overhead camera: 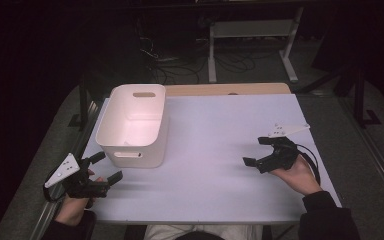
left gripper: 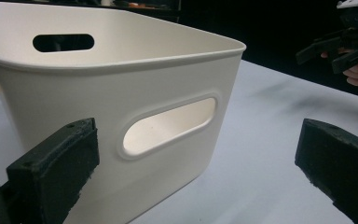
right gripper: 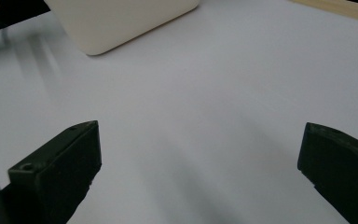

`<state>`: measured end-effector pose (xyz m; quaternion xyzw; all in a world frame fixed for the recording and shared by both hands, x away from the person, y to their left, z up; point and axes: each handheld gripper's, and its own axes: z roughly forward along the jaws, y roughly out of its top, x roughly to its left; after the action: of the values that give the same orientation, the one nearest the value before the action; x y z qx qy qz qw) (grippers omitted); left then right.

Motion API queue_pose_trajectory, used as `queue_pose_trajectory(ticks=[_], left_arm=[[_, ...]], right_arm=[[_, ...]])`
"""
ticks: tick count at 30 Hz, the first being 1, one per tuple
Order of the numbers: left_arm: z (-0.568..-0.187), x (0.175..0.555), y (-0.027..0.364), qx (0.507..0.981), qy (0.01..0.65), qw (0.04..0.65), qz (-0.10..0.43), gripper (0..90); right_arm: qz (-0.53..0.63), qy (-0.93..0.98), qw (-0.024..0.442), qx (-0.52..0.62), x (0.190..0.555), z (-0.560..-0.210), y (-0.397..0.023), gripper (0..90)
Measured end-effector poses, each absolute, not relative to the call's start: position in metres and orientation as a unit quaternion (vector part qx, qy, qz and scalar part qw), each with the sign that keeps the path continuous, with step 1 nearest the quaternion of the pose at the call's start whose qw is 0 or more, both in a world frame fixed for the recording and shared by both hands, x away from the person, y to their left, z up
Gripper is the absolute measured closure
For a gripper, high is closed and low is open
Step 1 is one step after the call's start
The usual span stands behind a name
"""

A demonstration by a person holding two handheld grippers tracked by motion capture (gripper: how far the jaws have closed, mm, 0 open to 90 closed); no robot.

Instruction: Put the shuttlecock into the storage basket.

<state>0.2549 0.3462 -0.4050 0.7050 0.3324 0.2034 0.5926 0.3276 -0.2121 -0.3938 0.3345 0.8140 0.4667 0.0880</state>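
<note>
left gripper (overhead camera: 106,167) near bin (overhead camera: 135,127), jaws apart

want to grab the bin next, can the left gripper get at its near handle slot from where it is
Probably yes: the left gripper is open, close to the white bin, and nothing lies between it and the handle slot.

Dim room, evenly lit table (overhead camera: 215,150); right gripper view smeared with motion blur

left gripper (overhead camera: 106,167) jaws wide apart | right gripper (overhead camera: 259,150) jaws wide apart
</note>
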Motion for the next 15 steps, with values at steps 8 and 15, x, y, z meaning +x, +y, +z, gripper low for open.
queue_pose_trajectory(ticks=[8, 15], left_arm=[[-0.405, 0.255, 0.346, 0.705, 0.333, 0.593, 0.204, 0.0], [-0.405, 0.255, 0.346, 0.705, 0.331, 0.593, 0.204, 0.0]], right_arm=[[0.468, 0.807, 0.097, 0.346, 0.319, -0.402, -0.223, 0.0], [0.464, 0.805, 0.11, 0.354, 0.31, -0.411, -0.232, 0.0]])
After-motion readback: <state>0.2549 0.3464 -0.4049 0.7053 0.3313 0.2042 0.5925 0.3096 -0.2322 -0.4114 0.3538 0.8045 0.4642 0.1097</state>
